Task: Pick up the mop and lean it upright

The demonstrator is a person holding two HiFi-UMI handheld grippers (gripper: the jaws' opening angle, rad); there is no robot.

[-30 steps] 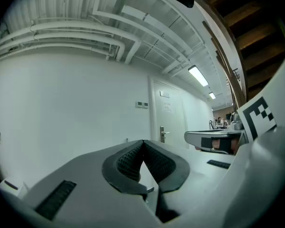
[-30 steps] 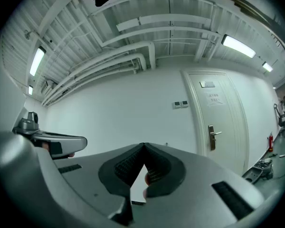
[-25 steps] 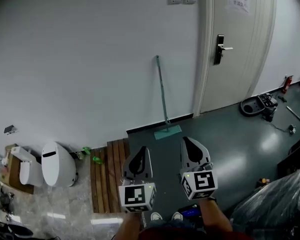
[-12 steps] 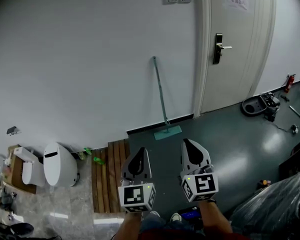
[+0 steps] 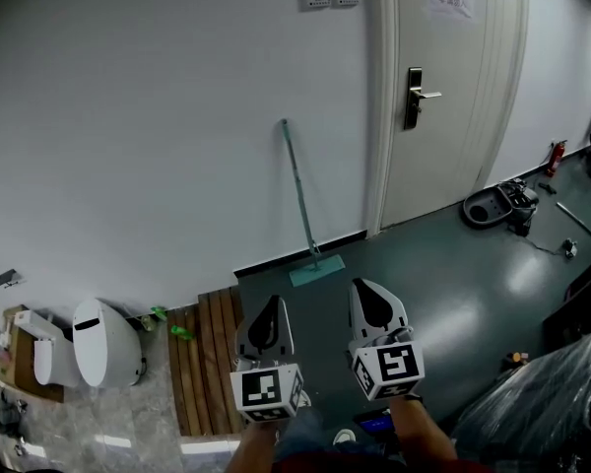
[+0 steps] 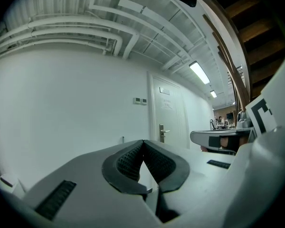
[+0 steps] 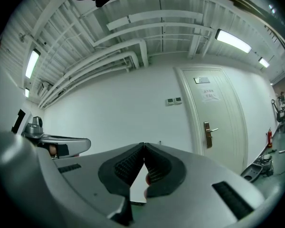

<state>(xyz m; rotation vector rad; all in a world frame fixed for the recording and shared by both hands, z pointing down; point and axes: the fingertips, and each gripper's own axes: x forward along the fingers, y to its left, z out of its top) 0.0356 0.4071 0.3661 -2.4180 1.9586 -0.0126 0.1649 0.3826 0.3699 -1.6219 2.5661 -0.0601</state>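
Wall (image 5: 158, 116): mop (image 5: 300, 205) still leaning upright, only view shifted; left tool (image 5: 270, 305), right tool (image 5: 366, 292) closed, empty; task looks done.

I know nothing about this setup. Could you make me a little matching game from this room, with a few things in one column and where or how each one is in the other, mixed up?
Things:
1. mop
2. door
3. wooden slats
4. left gripper

States:
A. jaws together, nothing between them
B. lying flat on the floor
C. leaning upright against the white wall
D. closed, to the right of the mop

Pairs: 1-C; 2-D; 3-B; 4-A
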